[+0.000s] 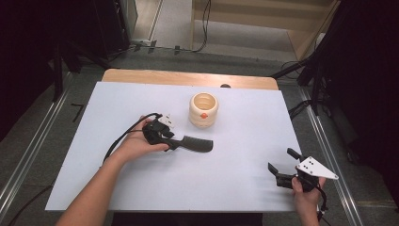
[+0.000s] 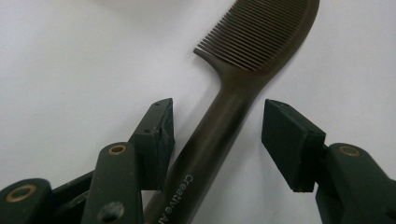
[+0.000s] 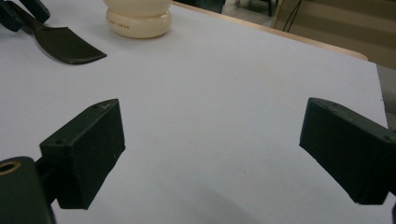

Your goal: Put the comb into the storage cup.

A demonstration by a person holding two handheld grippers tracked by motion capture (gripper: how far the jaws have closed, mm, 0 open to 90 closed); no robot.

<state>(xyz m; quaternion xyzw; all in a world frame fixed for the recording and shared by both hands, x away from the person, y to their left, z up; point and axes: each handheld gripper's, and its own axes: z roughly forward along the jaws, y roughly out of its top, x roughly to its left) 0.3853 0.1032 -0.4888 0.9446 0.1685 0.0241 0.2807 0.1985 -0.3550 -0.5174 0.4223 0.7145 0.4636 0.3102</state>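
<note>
A dark brown comb (image 1: 196, 143) lies flat on the white sheet (image 1: 235, 141), teeth end to the right. My left gripper (image 1: 173, 141) is at its handle. In the left gripper view the handle (image 2: 210, 140) runs up between the open jaws of the left gripper (image 2: 217, 126). The left pad (image 2: 156, 133) sits close against the handle, and the right pad (image 2: 289, 140) stands apart from it. My right gripper (image 1: 281, 159) is held low near the sheet's front right corner, open with nothing between its pads (image 3: 212, 121).
A cream ribbed cup (image 1: 203, 109) with an orange mark stands just behind the comb, also seen as the cup (image 3: 137, 18) beside the comb (image 3: 70, 46). A strip of the wooden tabletop (image 1: 188, 77) shows along the far edge. Black stands and cables surround the table.
</note>
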